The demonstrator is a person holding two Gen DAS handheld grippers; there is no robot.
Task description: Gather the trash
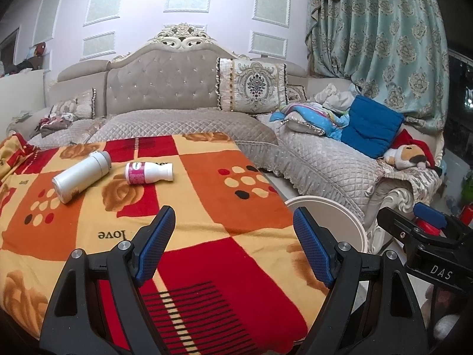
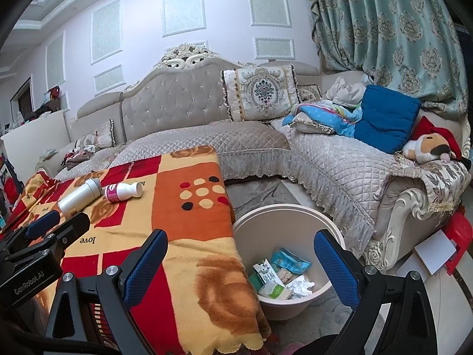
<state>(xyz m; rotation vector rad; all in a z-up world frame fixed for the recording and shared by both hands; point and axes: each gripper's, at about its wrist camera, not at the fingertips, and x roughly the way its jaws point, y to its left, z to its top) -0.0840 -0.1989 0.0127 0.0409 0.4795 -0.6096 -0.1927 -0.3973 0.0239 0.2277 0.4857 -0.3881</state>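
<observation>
Two bottles lie on their sides on the table's red, orange and yellow blanket (image 1: 207,195): a plain white bottle (image 1: 81,176) (image 2: 79,196) and a smaller white bottle with a pink label (image 1: 148,172) (image 2: 124,191). My left gripper (image 1: 233,222) hovers open over the blanket, well short of both, nothing between its blue pads. My right gripper (image 2: 239,245) is open and empty above the beige bin (image 2: 248,224) (image 1: 334,207), which holds wrappers and crumpled paper (image 2: 280,278). Each gripper shows at the edge of the other's view.
A beige quilted corner sofa (image 1: 189,121) stands behind the table with cushions, a blue pillow (image 1: 371,125), bedding and a plush toy (image 1: 409,153). A patterned curtain (image 1: 381,35) hangs at the right. A red stool (image 2: 459,233) sits by the sofa arm.
</observation>
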